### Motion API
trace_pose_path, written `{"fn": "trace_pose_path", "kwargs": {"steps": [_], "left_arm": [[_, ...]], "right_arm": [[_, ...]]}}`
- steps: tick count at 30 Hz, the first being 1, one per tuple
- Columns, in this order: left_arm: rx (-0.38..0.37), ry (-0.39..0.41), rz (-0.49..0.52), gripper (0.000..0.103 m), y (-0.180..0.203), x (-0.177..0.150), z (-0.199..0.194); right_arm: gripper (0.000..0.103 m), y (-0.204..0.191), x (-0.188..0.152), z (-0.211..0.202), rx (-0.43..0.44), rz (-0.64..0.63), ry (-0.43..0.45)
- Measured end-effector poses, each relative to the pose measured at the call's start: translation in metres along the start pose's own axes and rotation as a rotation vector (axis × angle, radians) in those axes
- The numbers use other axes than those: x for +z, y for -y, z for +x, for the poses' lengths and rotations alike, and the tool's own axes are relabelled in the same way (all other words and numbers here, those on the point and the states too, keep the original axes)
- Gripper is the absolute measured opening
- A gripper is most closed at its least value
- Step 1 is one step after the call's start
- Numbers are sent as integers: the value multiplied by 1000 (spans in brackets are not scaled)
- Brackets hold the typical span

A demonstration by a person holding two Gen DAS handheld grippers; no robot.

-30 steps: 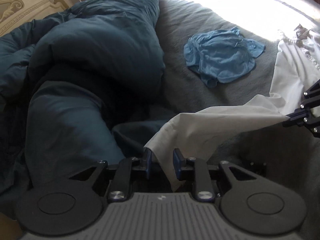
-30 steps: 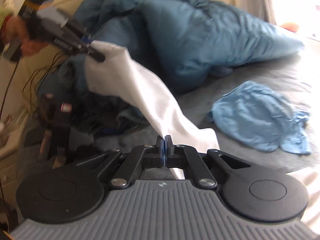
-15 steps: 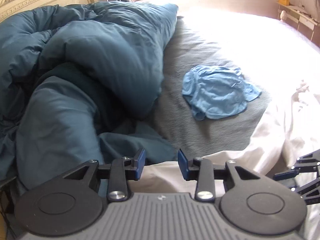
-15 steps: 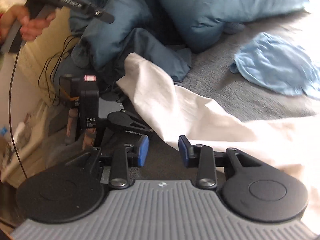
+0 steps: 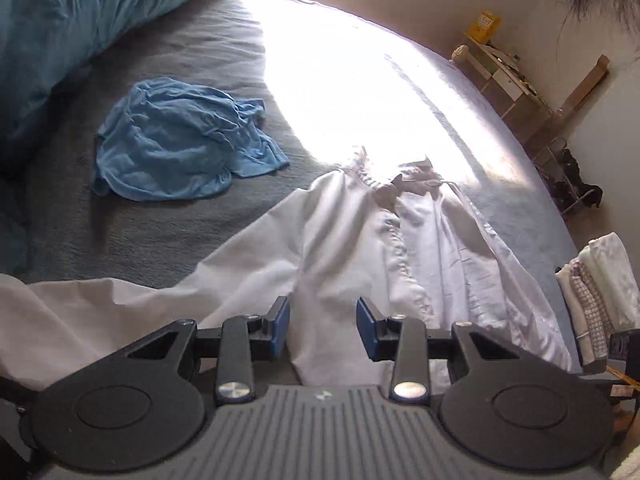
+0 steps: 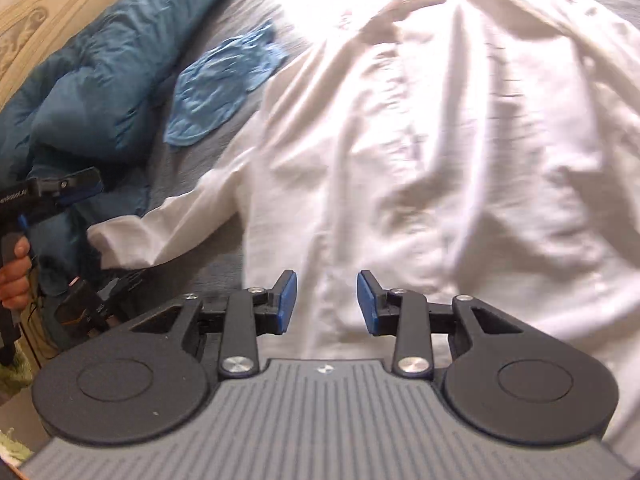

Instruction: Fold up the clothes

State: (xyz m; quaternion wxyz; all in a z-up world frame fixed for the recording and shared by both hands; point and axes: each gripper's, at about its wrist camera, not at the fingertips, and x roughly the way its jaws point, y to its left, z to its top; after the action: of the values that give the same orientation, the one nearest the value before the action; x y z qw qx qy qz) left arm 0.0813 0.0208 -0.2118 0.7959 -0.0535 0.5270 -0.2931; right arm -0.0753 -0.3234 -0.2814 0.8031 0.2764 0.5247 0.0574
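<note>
A white long-sleeved shirt [image 5: 400, 240] lies spread on the grey bed, collar at the far end, one sleeve stretched out to the left [image 5: 120, 300]. It fills the right wrist view [image 6: 440, 140]. My left gripper [image 5: 323, 320] is open and empty above the shirt's near hem. My right gripper [image 6: 327, 300] is open and empty above the shirt's body. The left gripper also shows in the right wrist view [image 6: 76, 186], held by a hand beyond the sleeve's cuff [image 6: 120, 240].
A crumpled light blue garment [image 5: 180, 140] lies on the grey bed cover [image 5: 160, 232] to the left. A dark blue duvet [image 5: 60, 20] is heaped at the far left. A stack of folded cloths [image 5: 596, 300] sits at the right bed edge. Shelves [image 5: 512, 76] stand beyond.
Both grippers let go of the white sleeve, which dropped onto the bed. Both views then swung right, over the shirt's body.
</note>
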Motion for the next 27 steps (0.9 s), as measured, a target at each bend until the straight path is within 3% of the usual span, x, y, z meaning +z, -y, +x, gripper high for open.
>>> {"fn": "trace_pose_path", "kwargs": {"steps": [7,12,15,20,23,27], "left_arm": [[-37,-154,-20,39,93,-63,72],[-66,-237,-26,39,162,-101,114],[-85,-268,8,40,205,-121,136],[-99,-323,148,40,278,-156,167],[-105,-315,155,41,299,-158,178],[-112,-303,161,41,326,-161,192]], "right_arm": [[33,95,-11,-52,-150,57,15],[35,136,-17,-90,-239,-44,-3],[39,170,-21,-114,-295,-56,-13],[43,244,-10,-146,-335,78,43],[49,283,-5,-157,-349,162,76],[50,311,9,-155,-340,157,90]]}}
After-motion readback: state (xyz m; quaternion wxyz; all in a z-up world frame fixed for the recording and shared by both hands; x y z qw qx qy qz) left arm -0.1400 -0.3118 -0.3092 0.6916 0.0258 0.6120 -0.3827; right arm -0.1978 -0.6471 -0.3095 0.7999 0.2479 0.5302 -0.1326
